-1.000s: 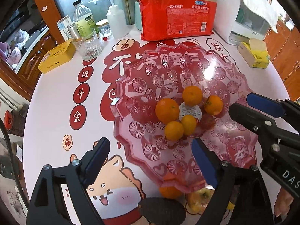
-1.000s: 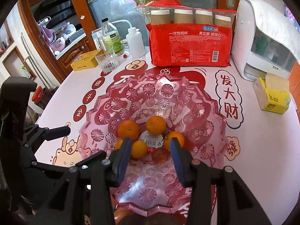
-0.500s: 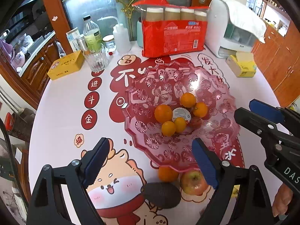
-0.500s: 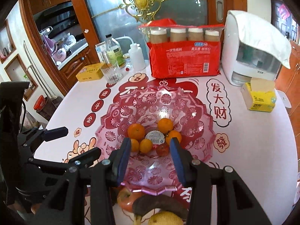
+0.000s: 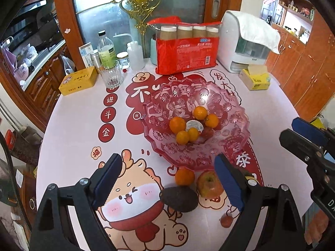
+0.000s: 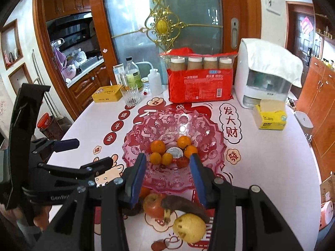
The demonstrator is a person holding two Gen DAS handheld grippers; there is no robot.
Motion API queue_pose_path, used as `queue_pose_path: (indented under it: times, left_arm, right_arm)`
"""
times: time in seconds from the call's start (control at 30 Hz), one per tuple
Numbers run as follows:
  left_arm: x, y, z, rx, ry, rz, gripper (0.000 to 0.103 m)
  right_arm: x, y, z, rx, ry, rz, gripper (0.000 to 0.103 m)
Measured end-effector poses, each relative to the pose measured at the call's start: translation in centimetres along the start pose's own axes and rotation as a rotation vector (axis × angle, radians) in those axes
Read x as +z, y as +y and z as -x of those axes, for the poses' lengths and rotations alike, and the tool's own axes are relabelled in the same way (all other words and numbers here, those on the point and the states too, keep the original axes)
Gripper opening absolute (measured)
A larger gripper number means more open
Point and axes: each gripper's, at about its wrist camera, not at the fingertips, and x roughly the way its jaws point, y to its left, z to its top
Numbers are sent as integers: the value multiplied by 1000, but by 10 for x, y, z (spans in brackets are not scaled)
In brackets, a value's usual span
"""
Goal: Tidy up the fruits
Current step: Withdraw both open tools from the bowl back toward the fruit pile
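Observation:
A pink glass fruit bowl [image 5: 234,123] [image 6: 211,146] on the table holds several oranges [image 5: 177,124] [image 6: 158,146], a small red fruit [image 6: 182,161] and a sealed cup [image 5: 194,124]. On the table near its front rim lie an orange [image 5: 184,177], an apple [image 5: 209,185] [image 6: 153,206], a dark avocado [image 5: 179,198], a blackened banana [image 6: 184,206] and a yellow pear [image 6: 189,228]. My left gripper [image 5: 167,182] is open and empty above the loose fruit. My right gripper [image 6: 167,175] is open and empty, above the bowl's front rim.
At the back stand a red pack of paper cups [image 5: 187,50], a white appliance [image 5: 247,44] with a cloth, a yellow tissue box [image 5: 255,79], a drinking glass [image 5: 111,76], bottles [image 5: 105,50] and a yellow tin [image 5: 78,80]. A small red fruit [image 5: 226,221] lies near the front.
Both grippers have pulled back and up from the bowl, still open. The loose fruit in front of the bowl has come into full view.

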Motion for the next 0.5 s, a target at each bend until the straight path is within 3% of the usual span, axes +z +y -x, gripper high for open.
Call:
queue_pose_path:
  times: [0.5]
  left_arm:
    - [-35, 12, 11, -69, -17, -72, 91]
  right_arm:
    - [-51, 11, 23, -45, 22, -38, 44]
